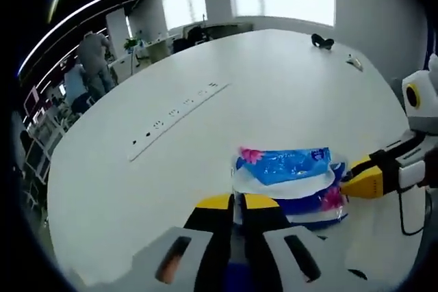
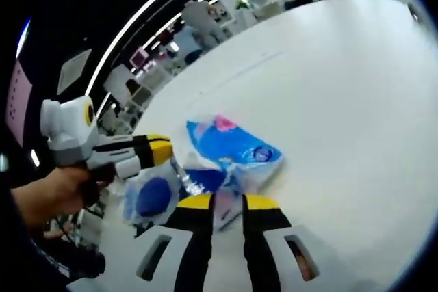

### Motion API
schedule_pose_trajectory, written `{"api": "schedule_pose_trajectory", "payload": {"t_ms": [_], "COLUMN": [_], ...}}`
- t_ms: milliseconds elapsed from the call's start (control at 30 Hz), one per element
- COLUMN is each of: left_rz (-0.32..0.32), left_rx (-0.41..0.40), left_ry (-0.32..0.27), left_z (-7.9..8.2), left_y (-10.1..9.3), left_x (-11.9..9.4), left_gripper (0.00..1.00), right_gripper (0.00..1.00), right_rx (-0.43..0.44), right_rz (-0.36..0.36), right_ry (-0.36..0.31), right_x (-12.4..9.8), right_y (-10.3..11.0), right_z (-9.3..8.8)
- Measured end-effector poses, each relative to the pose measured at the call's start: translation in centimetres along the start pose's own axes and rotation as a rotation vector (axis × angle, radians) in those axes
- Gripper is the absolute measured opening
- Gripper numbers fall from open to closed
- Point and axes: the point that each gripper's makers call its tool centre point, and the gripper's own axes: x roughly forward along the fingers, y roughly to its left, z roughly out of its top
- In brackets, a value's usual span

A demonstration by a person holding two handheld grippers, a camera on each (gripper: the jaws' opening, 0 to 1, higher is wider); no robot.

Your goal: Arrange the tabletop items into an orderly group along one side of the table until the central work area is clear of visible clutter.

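Note:
A blue and white tissue pack (image 1: 287, 169) with pink flowers lies on the white table (image 1: 274, 94) near its front edge. In the left gripper view my left gripper (image 1: 237, 203) is shut, with the pack's near white edge pinched between its yellow tips. My right gripper (image 1: 363, 182) comes in from the right and touches the pack's right end. In the right gripper view the right gripper (image 2: 227, 204) is shut on a fold of the tissue pack (image 2: 236, 150) wrapper. The left gripper (image 2: 161, 152) meets the pack from the left, held by a hand (image 2: 55, 193).
A long socket strip (image 1: 179, 120) is set into the table's middle. A small black object (image 1: 321, 41) and a small pale item (image 1: 354, 63) lie at the far edge. People (image 1: 92, 59) stand among desks at the back left. A black cable (image 1: 404, 217) hangs at the right.

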Motion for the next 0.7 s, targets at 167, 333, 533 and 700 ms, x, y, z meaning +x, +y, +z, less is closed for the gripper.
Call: {"api": "schedule_pose_trajectory", "payload": {"t_ms": [167,333,533,700], "left_rz": [0.005,-0.015,-0.041,-0.066], "left_rx": [-0.022,-0.015,-0.021,-0.025], "left_ry": [-0.013,-0.026,-0.043,-0.058], "left_z": [0.1,0.1,0.4,1.1], "left_y": [-0.4,-2.2,-5.0,-7.6], "left_x": [-0.8,-1.5,-1.6,-1.4], "left_gripper": [0.02,0.02,0.02,0.02], "right_gripper": [0.1,0.06,0.05,0.03], "right_rx": [0.019,0.05,0.074,0.094], "right_rz": [0.01,-0.009,-0.04,-0.064], "right_ry": [-0.007,-0.031,-0.065,-0.08], "right_x": [-0.9,-2.6,-4.8,-6.8], "right_y": [-0.1,-1.4,-3.1,-4.8], "right_z": [0.1,0.6,1.1,0.9]}}
